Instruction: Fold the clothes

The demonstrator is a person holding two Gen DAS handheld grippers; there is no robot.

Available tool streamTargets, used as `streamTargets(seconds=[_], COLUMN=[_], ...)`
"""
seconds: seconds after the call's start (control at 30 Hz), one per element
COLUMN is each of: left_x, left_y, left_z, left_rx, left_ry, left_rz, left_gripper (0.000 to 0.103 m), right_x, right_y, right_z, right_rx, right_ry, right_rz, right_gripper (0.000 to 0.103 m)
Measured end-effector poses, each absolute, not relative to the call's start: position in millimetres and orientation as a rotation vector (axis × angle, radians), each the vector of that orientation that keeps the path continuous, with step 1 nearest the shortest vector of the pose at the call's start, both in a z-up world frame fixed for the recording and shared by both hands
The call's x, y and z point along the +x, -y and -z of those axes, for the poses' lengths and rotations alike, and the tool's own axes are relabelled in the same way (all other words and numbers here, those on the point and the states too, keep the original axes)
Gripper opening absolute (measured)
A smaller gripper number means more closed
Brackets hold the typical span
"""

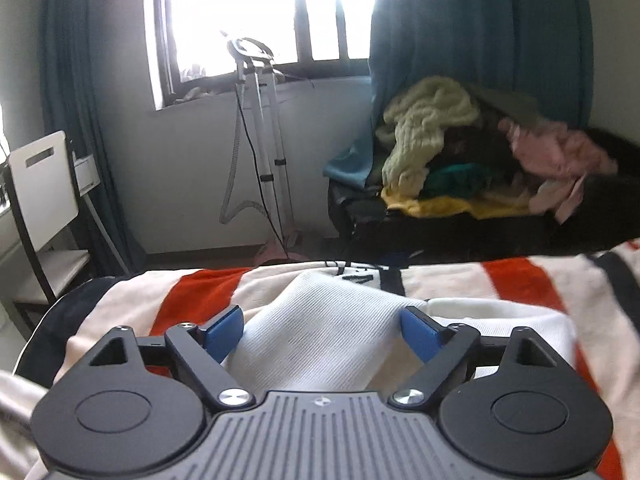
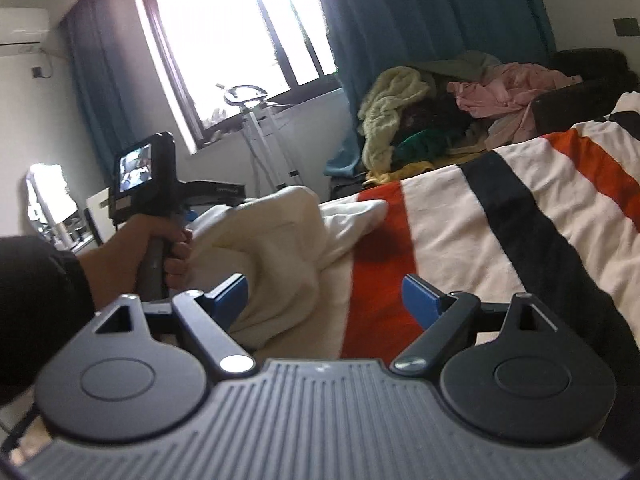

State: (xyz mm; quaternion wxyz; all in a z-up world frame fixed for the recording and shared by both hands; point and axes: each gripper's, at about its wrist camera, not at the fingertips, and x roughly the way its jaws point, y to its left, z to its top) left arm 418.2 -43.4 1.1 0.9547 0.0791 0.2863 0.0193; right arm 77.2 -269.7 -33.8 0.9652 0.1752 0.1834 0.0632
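A white ribbed garment (image 1: 316, 340) lies bunched on the striped bed cover (image 1: 520, 280). My left gripper (image 1: 322, 336) is open, its blue pads on either side of a raised fold of the garment, not closed on it. In the right wrist view the same cream-white garment (image 2: 280, 248) is heaped at the left on the striped cover (image 2: 500, 216). My right gripper (image 2: 324, 300) is open and empty, its left pad (image 2: 228, 298) close to the garment's edge. The left gripper's handle and screen (image 2: 138, 168), held by a hand, show behind the garment.
A pile of mixed clothes (image 1: 460, 152) sits on a dark seat beyond the bed, also in the right wrist view (image 2: 440, 108). A garment steamer stand (image 1: 256, 140) is under the window. A white chair (image 1: 44, 184) stands at the left. Teal curtains hang behind.
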Motion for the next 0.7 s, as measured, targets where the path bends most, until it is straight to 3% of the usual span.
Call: streamTargets(seconds=[0.03,0.07,0.1,0.13,0.33,0.7], left_x=[426.0,431.4,431.9,431.8,368.4,106.3], left_y=[48.1,51.4,53.0,54.4,58.5,81.5], left_z=[2.1,3.8,3.8,3.5,-33.2,-90.8], left_rx=[0.192,0.215,0.220,0.224,0.182,0.199], left_ry=[-0.598,-0.612,-0.617,-0.622,-0.489,-0.103], left_rz=[-0.041,-0.027,-0.005,0.017,0.085,0.390], left_gripper=[0.058,0.028,0.010,0.004,0.003,0.000], right_x=[84.0,90.5,96.9,102.6,114.4,75.9], right_y=[271.8,274.2,276.9,279.4,283.5,277.1], right_z=[37.4,41.3,45.5,49.5,60.6,34.9], right_rx=[0.345,0.342,0.352,0.366,0.387,0.331], right_ry=[-0.368,-0.366,-0.372,-0.384,-0.411,-0.363], right_rz=[-0.113,-0.098,-0.086,-0.079,-0.059,0.005], right_gripper=[0.086,0.086,0.086,0.086,0.086,0.086])
